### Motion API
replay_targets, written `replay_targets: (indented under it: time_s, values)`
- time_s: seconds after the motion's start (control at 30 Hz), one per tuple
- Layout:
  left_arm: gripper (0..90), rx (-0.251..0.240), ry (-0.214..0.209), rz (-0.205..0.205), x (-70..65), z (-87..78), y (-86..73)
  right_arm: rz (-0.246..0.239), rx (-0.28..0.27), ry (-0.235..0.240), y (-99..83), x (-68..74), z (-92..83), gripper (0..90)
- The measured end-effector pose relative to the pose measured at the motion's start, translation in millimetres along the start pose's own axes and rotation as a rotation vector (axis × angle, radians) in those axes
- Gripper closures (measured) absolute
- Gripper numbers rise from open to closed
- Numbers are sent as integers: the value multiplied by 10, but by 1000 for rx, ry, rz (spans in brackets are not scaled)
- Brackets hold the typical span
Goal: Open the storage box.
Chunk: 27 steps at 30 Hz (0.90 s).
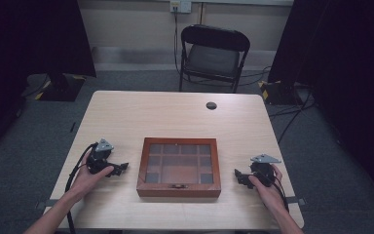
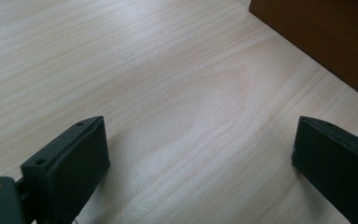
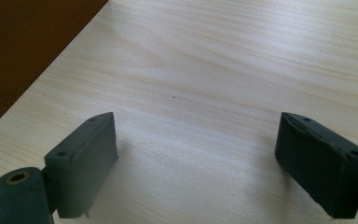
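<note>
A shut wooden box (image 1: 179, 166) with a glass-paned lid and a small front clasp lies at the middle of the table, near its front edge. My left gripper (image 1: 123, 168) rests on the table left of the box, jaws wide apart and pointing at it, nothing between them. Its own view has my left gripper (image 2: 200, 158) over bare wood, with a box corner (image 2: 326, 37) at top right. My right gripper (image 1: 238, 175) sits right of the box, also open and empty. In the right gripper view my right gripper (image 3: 196, 158) faces bare tabletop, the box side (image 3: 23, 51) at top left.
The light wooden table (image 1: 175, 114) has a small dark round cap (image 1: 211, 105) near its far edge. A black folding chair (image 1: 213, 56) stands behind the table. Dark curtains hang at both sides, and cables run over the grey floor.
</note>
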<state>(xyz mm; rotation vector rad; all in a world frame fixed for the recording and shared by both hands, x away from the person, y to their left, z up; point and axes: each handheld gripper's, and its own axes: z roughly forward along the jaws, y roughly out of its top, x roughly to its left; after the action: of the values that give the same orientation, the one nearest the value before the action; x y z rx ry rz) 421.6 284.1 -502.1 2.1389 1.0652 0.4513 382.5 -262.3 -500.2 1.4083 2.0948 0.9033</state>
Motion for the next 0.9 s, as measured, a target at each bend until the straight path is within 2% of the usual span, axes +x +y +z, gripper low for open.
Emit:
replay_targets:
  time_s: [0.03,0.13,0.17,0.2,0.27,0.4,0.67,0.73,0.9]
  values:
    - [38,8,1,9,4,-8,7,1,-1,0,0,1,1,123]
    - [88,-1,-2,1,1,-29,14,1,0,0,0,0,0,123]
    - [164,-1,5,2,4,-43,16,1,0,0,0,0,0,123]
    - [186,5,5,2,4,-48,17,0,0,0,0,0,1,123]
    - [184,13,3,-4,-4,-53,21,1,0,0,1,0,1,122]
    - [203,15,-6,22,-36,-78,54,0,0,1,2,-2,2,120]
    - [219,-27,-50,24,-113,-205,183,0,0,1,2,-2,2,120]
    - [226,-47,-62,7,-132,-241,207,-1,1,1,2,-3,2,120]
    - [239,-75,-82,1,-178,-312,260,0,0,1,2,-2,2,120]
